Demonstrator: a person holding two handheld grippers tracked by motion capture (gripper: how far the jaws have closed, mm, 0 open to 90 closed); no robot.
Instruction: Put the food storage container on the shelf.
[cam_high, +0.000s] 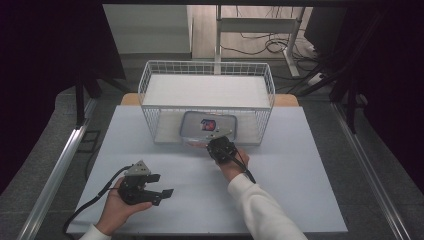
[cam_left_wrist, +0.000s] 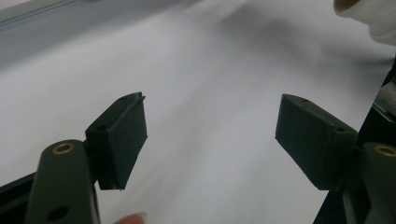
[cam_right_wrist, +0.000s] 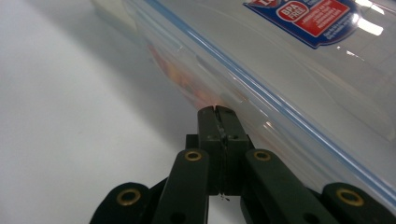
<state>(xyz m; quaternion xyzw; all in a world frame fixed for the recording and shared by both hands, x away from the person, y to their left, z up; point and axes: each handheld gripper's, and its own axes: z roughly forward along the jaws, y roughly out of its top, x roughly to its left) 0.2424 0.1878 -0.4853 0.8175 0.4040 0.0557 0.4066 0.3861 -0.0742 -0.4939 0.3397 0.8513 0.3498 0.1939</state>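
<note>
Left gripper low at the near left, held in a hand over the white tabletop, jaws spread wide with nothing between them; bare pads apart in the left gripper view, only tabletop beyond them. Cable trailing back from it toward the near edge.

Right gripper farther out and to the right of the left one, well apart from it, held by a hand in a white sleeve. Jaws pressed together, tips meeting with no gap in the right gripper view. Closed tips right at the near lower edge of a clear plastic container; whether merely touching or gripping a thin lip, cannot tell.

Container just ahead of the right gripper, tilted, its lid with a blue seal line and a red-and-blue label facing up and toward the gripper. Something orange-red faintly visible through the container wall near the tips.

Beyond the container, a white wire basket, the container lying at its front wall, partly inside its low front opening by the look of it.
</note>
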